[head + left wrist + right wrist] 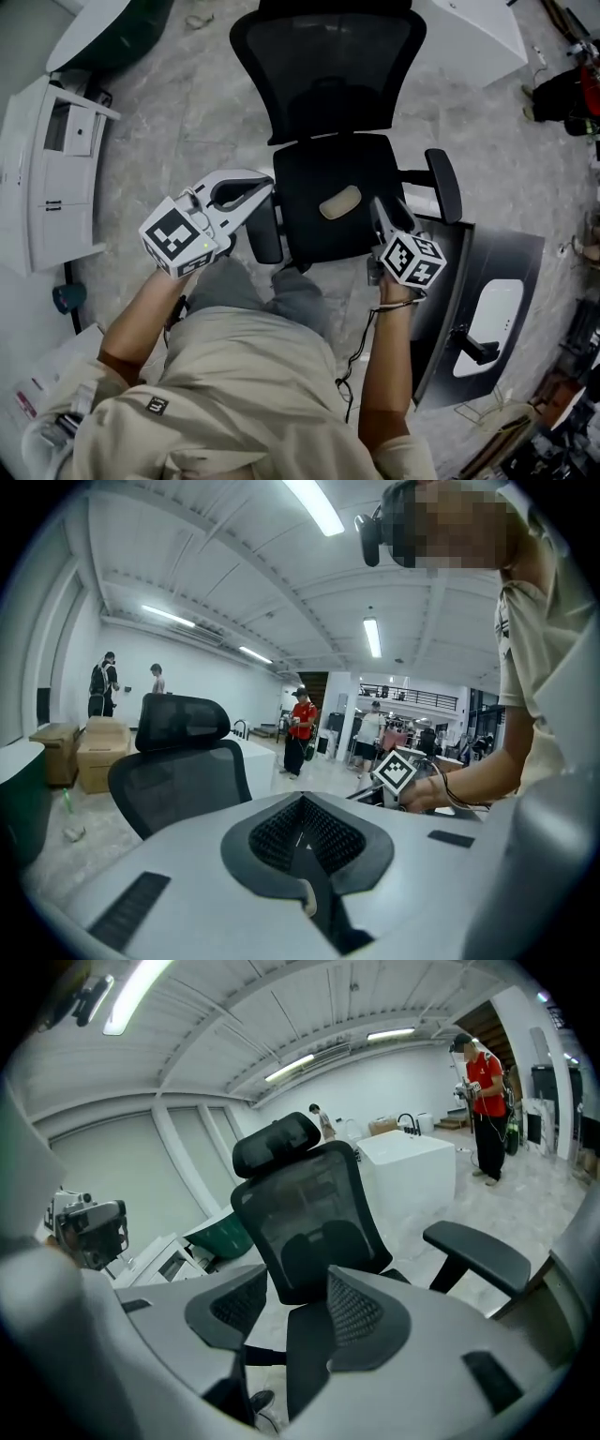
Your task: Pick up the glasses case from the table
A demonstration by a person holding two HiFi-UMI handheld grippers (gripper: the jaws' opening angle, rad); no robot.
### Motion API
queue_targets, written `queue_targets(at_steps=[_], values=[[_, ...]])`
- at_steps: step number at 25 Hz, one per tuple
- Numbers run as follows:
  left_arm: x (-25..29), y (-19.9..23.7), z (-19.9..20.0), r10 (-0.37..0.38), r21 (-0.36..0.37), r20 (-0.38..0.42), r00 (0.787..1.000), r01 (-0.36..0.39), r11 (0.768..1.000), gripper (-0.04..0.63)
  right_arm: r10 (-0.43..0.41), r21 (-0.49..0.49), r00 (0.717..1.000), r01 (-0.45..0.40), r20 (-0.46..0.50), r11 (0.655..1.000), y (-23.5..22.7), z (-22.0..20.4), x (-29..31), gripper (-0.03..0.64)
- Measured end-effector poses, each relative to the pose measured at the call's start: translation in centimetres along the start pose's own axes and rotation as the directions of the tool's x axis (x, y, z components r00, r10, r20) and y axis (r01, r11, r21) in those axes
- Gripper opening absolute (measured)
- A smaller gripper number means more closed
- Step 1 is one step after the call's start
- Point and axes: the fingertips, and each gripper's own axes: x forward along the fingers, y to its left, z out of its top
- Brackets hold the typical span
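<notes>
Two grippers hang over a black office chair (328, 66). The glasses case (339, 202), a small beige oblong (probably the case, it's tiny in the head view), lies near the middle of the chair seat (319, 239). The left gripper (265, 187) is at the seat's left edge, jaws pressed together, empty. The right gripper (382, 210) is just beside the case on its right, jaws apart with nothing between them.

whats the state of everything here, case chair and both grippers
office chair: upright, nobody sitting on it
glasses case: lying on the chair's seat, looks closed, not gripped
left gripper: jaws together, nothing between them
right gripper: jaws apart, nothing between them
</notes>
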Motion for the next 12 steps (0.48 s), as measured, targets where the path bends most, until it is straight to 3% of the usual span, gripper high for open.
queue_targets(at_steps=[12], values=[[-0.1,1.5,-6.0,0.022,-0.067,-0.069,0.997,-0.027,0.997,0.014,-0.033,0.154,0.994,0.049,-0.1,0.987,-3.5,-5.6,7.4,0.263]])
